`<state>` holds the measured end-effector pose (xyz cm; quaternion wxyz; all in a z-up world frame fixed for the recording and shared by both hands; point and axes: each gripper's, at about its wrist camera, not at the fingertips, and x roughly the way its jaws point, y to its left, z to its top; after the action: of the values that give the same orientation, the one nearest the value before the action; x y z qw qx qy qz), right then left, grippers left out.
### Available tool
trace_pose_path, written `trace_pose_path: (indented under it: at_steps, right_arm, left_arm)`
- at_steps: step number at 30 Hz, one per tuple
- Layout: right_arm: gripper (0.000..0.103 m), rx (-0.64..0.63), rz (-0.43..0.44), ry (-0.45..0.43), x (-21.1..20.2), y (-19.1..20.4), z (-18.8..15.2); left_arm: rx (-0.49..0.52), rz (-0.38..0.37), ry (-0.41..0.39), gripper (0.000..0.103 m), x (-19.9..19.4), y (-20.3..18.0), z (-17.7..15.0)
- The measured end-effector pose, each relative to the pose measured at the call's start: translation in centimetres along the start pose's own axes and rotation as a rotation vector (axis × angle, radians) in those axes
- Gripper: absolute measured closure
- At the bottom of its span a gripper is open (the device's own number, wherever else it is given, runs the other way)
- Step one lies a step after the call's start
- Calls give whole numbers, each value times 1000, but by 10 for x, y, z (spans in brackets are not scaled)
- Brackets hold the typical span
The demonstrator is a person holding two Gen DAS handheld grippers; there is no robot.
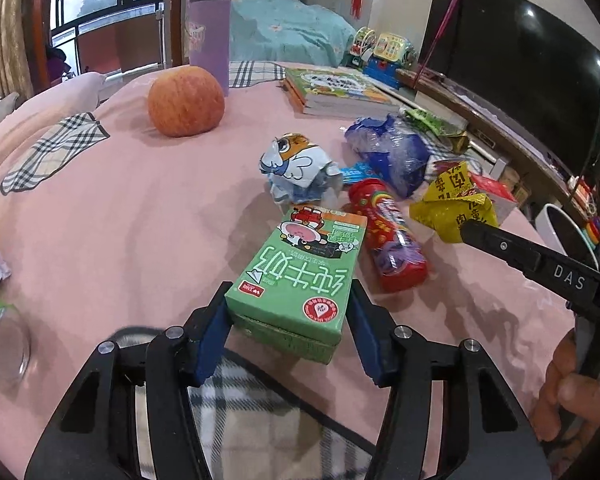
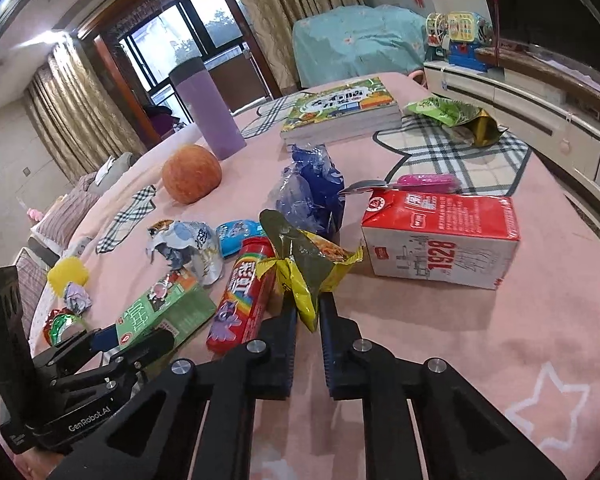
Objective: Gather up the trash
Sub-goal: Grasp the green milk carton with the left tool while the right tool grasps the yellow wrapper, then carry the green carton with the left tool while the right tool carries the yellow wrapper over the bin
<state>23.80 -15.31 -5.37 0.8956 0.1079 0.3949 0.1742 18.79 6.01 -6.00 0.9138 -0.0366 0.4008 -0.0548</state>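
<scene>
My left gripper clamped on green carton, pads on its near end only, carton tilted up off pink bed cover. My right gripper pinched tight on yellow wrapper, holding thin crumpled corner. Rest of trash scattered between: red tube, blue bag, red carton. Risks, my guess: carton pivots or slips from shallow grip; wrapper tears or slides free on lift; grippers close together, may collide; apple is not trash.
</scene>
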Motion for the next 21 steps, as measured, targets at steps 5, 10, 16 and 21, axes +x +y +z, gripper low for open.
trace_pose_path:
  at_steps: [5,10,16,21]
  right_arm:
    - [92,1,1,-18,-21,-3,-9]
    - [92,19,-7,-36,-46,-14,-22]
    - [92,53,-32,-71,-74,-32,-32]
    - [92,80,-56,-96,-94,-49,-40]
  left_arm:
    - [3,-30,-20,48,-17,-14,-10]
    - [39,-83,-39,48,-33,-40,-18]
    - [85,-130,-49,48,-41,-71,-24]
    - [117,-156,-43,48,-42,-92,-28]
